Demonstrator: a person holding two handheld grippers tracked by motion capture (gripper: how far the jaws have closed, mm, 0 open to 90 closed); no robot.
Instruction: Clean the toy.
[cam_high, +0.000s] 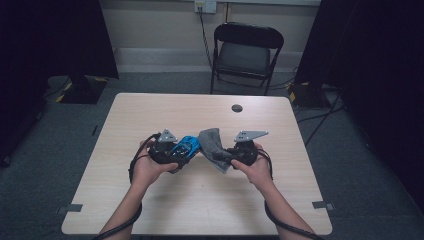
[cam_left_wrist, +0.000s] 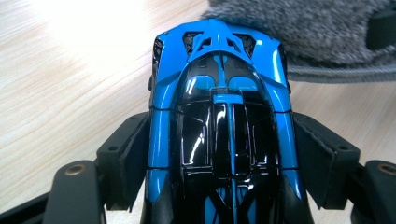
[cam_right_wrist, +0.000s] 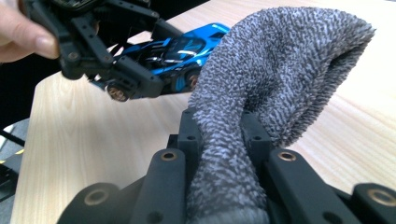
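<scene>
Toy car (cam_high: 184, 146), blue and black, is seen clamped across its flanks by the left gripper (cam_high: 176, 150) at centre frame above the wooden table (cam_high: 150, 115), its long axis pointed toward the grey terry cloth (cam_high: 214, 141). That cloth is pinched tight in the right gripper (cam_high: 229, 152), just right of the car's far end and apparently touching it; wiping is judged to be the work in hand.

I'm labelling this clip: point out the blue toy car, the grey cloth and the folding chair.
blue toy car (cam_left_wrist: 219, 116): left gripper view, on its glossy black roof.
grey cloth (cam_right_wrist: 280, 70): right gripper view, on the bulging fold above the jaws.
folding chair (cam_high: 245, 57): high view, on its seat.
</scene>
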